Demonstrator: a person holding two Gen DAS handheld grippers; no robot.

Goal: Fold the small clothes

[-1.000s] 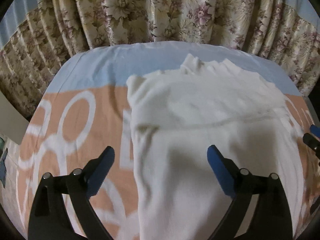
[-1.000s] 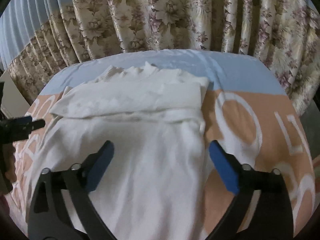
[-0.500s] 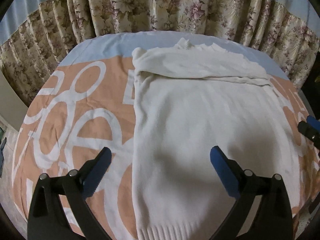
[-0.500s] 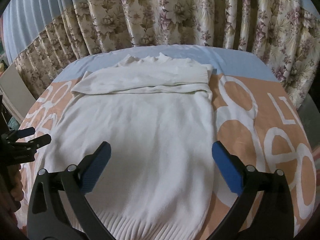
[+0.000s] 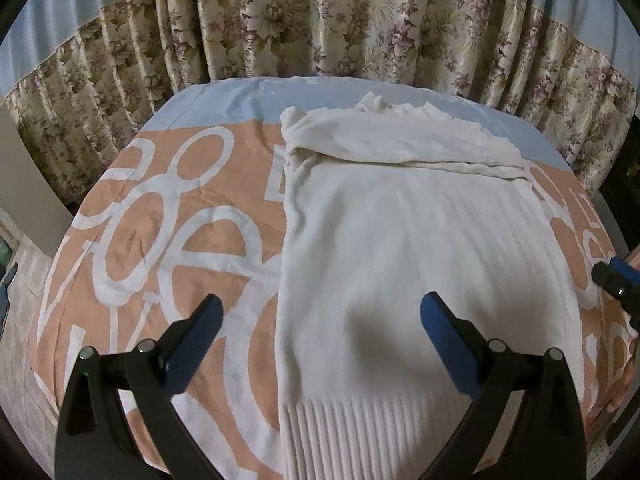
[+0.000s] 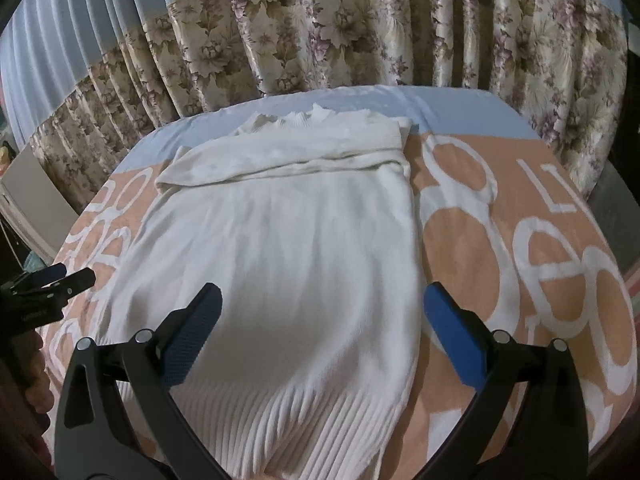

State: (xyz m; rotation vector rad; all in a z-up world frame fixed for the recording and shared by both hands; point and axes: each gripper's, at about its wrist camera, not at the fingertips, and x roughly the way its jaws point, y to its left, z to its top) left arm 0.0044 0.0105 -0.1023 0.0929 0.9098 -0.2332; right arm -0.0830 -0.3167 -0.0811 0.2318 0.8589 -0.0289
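A white knitted sweater (image 5: 408,248) (image 6: 280,248) lies flat on the bed, its sleeves folded across the chest near the collar and its ribbed hem (image 5: 380,432) (image 6: 296,428) toward me. My left gripper (image 5: 320,312) hovers open above the hem's left corner, empty. My right gripper (image 6: 322,304) hangs open above the hem's right part, holding nothing. Each gripper shows at the edge of the other's view: the right gripper (image 5: 616,280) and the left gripper (image 6: 44,284).
The bed carries an orange sheet (image 5: 160,240) (image 6: 520,240) with white letters and a pale blue band at the far end. Floral curtains (image 5: 320,20) (image 6: 360,28) hang close behind. A hand (image 6: 36,380) shows at the left edge.
Both grippers have drawn back from the folded sleeves toward me and lifted. The ribbed hem has come into view beneath them. Both stay open.
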